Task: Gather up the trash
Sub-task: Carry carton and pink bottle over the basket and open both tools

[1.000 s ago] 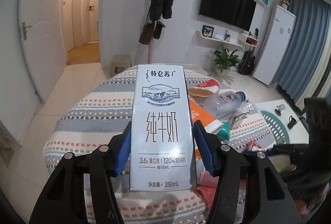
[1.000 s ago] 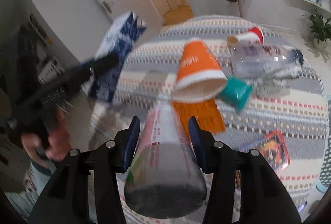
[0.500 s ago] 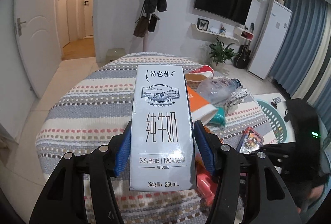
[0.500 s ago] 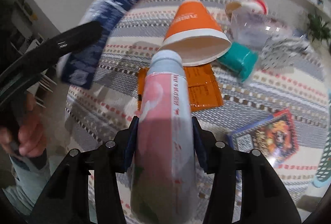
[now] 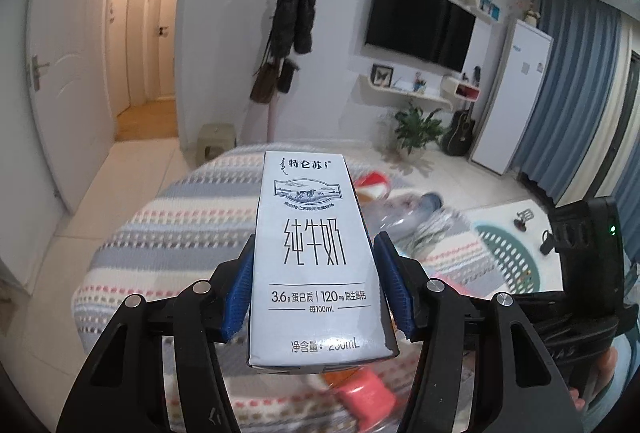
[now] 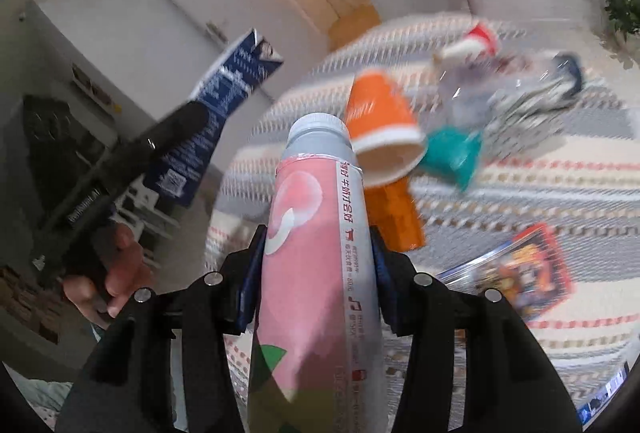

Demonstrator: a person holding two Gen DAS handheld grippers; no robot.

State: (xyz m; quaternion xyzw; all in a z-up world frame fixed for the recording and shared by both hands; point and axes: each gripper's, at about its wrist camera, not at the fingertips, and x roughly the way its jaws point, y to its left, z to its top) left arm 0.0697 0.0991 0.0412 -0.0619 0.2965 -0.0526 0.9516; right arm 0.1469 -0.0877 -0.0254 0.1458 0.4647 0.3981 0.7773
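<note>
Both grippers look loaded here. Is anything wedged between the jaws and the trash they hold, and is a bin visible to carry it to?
Nothing visible is. The left gripper clamps the milk carton directly with its blue pads; the right gripper clamps the pink bottle the same way. No bin shows in either view, so that path cannot be judged.

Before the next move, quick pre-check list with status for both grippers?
1. Left gripper shut on milk carton, carton upright between the pads: ok.
2. Right gripper shut on pink bottle: ok.
3. Bottle cap on: ok.
4. Trash bin or bag in sight for the drop: not ok, none visible in either view.
5. Trash left on the striped cloth: not ok; orange cup, teal cup, clear bottle and a snack packet are there.
6. Carton sealed: cannot tell.
</note>
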